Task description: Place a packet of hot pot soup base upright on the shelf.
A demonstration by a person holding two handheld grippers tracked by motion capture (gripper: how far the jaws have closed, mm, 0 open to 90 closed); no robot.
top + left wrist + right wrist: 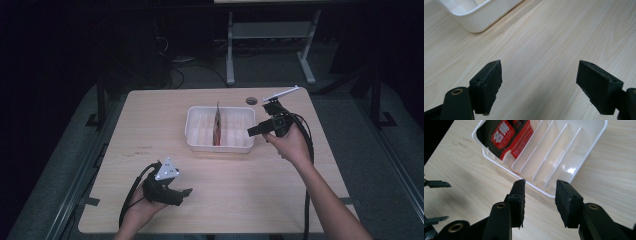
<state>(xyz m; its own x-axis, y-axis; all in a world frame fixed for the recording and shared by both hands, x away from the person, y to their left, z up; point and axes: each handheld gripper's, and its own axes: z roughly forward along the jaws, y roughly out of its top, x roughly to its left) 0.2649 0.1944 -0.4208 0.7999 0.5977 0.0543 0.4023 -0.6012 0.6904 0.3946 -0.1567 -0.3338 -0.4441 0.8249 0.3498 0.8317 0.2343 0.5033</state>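
Observation:
A white slotted tray [200, 116] sits in the middle of the wooden table. A red and black packet [218, 125] stands upright in one of its middle slots. My right gripper [252, 131] hovers at the tray's right end, pointing at it. In the right gripper view its jaws [540, 182] stand open above the tray's near rim [584, 160] with nothing between them, and the packet [509, 137] is beyond. My left gripper [186, 192] rests low near the table's front left. Its jaws [539, 65] are wide open over bare wood, with the tray's corner [476, 22] ahead.
A round cable hole [251, 101] lies in the tabletop behind the tray's right end. The metal legs of another desk [230, 55] stand beyond the table's far edge. Bare wood stretches between the tray and the front edge.

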